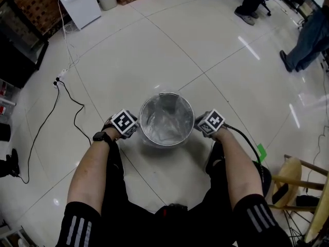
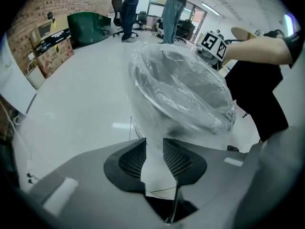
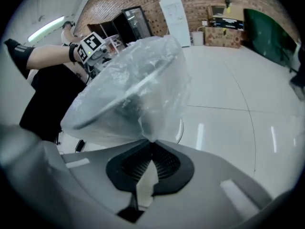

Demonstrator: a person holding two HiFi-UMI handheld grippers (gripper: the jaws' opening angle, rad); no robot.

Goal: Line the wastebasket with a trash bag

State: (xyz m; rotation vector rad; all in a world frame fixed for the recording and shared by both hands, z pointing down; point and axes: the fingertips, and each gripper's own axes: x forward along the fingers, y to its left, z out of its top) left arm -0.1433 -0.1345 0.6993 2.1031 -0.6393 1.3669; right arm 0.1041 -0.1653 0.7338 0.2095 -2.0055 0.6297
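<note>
trash bag (image 2: 183, 92) over wastebasket (image 1: 190, 112), gripped on both sides
left claw (image 2: 155, 146) clamped on a fold of the clear film at the rim; wastebasket stands on the pale tiled floor (image 1: 216, 50) between the two claws, film lining its inside and draped over its rim; right claw (image 3: 151, 149) pinched tight on film at the opposite side.

Two tools: left tool (image 2: 155, 149), right tool (image 3: 151, 149); one wastebasket (image 1: 165, 142); one trash bag (image 1: 165, 118).

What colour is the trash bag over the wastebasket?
The bag is clear and see-through; it shows best in the left gripper view.
</note>
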